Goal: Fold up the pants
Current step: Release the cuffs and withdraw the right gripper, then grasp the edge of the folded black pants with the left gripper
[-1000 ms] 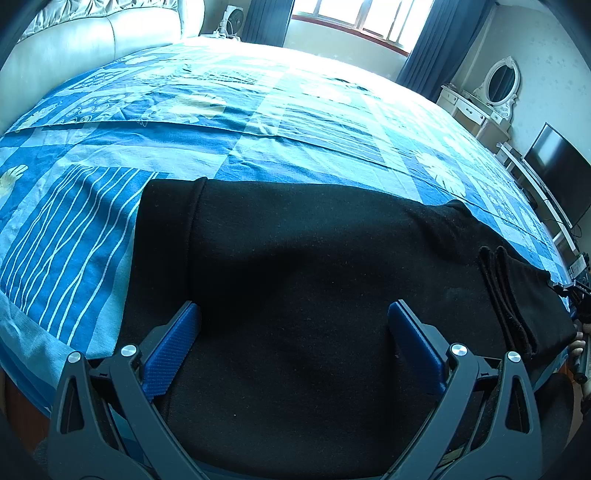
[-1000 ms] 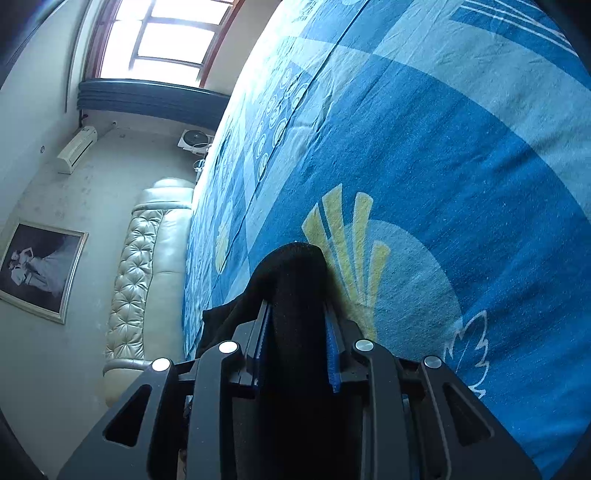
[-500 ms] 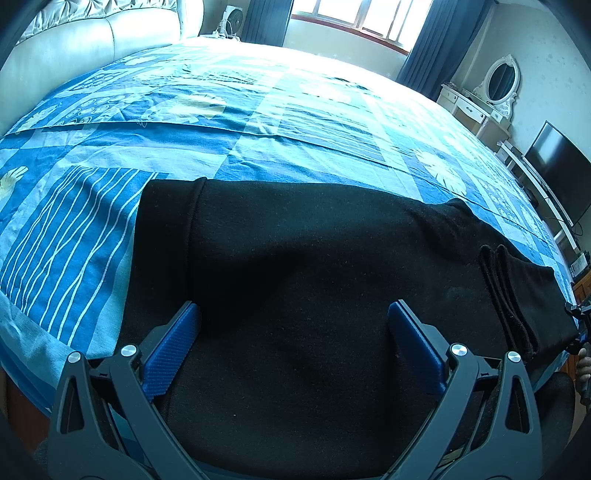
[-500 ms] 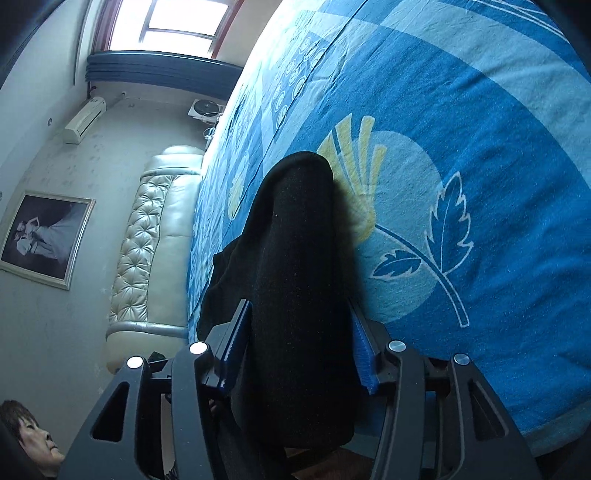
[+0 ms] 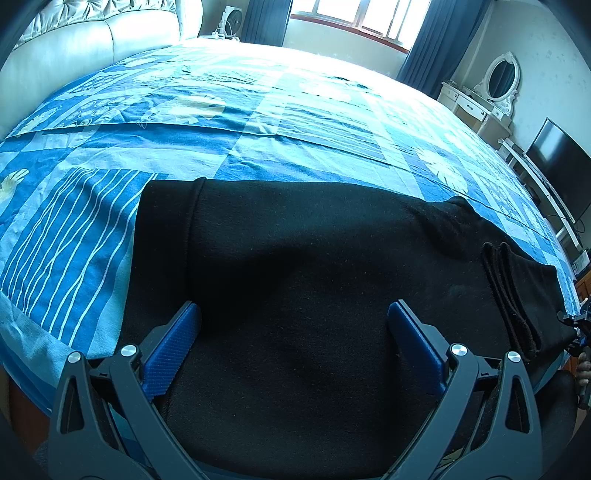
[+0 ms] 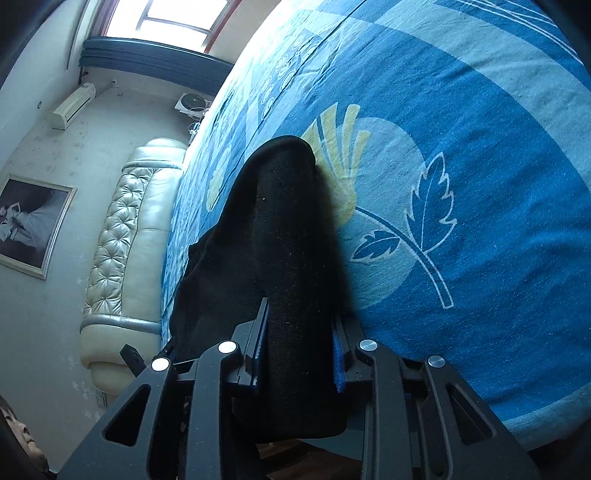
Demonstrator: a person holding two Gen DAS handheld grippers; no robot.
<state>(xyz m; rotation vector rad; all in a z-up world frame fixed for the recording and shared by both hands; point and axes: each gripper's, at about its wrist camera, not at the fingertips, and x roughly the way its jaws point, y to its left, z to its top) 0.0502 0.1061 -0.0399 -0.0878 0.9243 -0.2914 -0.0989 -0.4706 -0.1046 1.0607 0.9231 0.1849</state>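
Observation:
Black pants [image 5: 303, 258] lie flat across the near edge of a bed with a blue patterned cover [image 5: 258, 110]. The waistband is at the left, and the cuffs [image 5: 509, 295] are at the right. My left gripper [image 5: 293, 332] is open, its blue pads wide apart over the middle of the pants, holding nothing. My right gripper [image 6: 297, 354] has the black leg end [image 6: 291, 240] between its blue pads. The pads press on the cloth. The right gripper's tip also shows in the left wrist view [image 5: 580, 332] at the far right edge.
A cream tufted headboard [image 6: 122, 236] stands at the left end of the bed. A white dresser with an oval mirror [image 5: 495, 85] and a dark TV [image 5: 557, 166] stand past the far right side. Windows with dark curtains [image 5: 269, 18] are behind. A person's face [image 6: 18, 435] shows at the lower left.
My right gripper opened half a second ago and has since narrowed onto the leg end, after pulling back toward the bed edge. The left gripper has not moved.

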